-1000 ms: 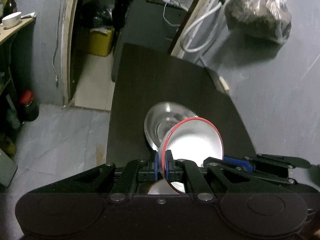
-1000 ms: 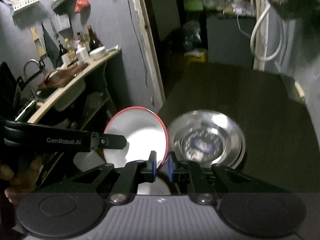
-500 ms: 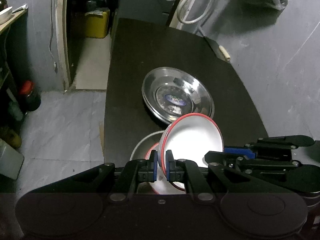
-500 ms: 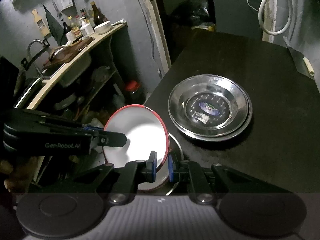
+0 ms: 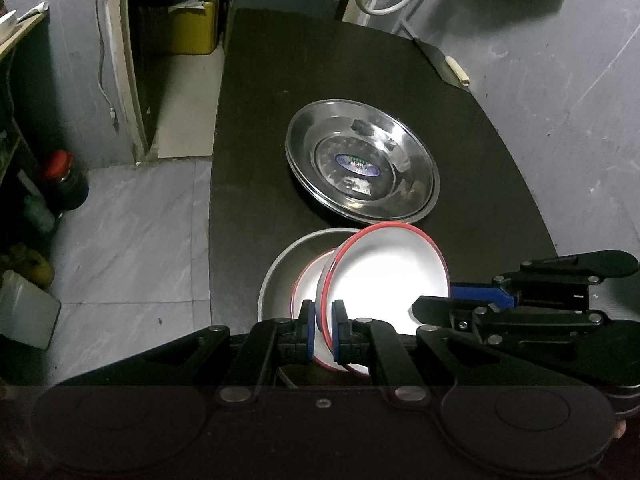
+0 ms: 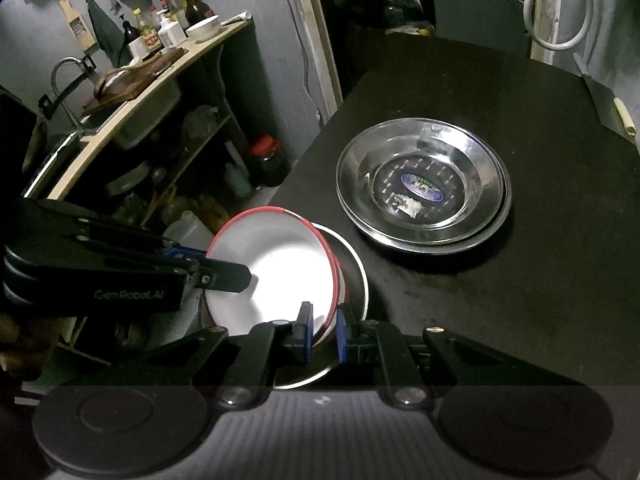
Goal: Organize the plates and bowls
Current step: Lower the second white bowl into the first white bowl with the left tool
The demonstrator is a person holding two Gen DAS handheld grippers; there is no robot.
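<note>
A white bowl with a red rim [image 5: 384,276] [image 6: 272,268] is held by both grippers over a second red-rimmed bowl [image 5: 306,284] that sits in a steel plate [image 5: 276,264] [image 6: 356,264] at the near left table corner. My left gripper [image 5: 323,326] is shut on the bowl's left rim. My right gripper [image 6: 322,334] is around its right rim, jaws slightly apart; it also shows in the left wrist view [image 5: 432,308]. Stacked steel plates [image 5: 360,164] [image 6: 424,184] lie farther on the black table [image 5: 320,64] [image 6: 500,280].
The table's left edge [image 5: 214,184] drops to a tiled floor [image 5: 132,232]. A grey wall [image 5: 560,80] runs along the right. A kitchen counter with bottles and a sink [image 6: 120,80] stands left, with a red-lidded jar [image 6: 266,156] beneath.
Both grippers have lowered the white bowl toward the near bowl and plate. The right gripper's jaws have parted slightly on the rim.
</note>
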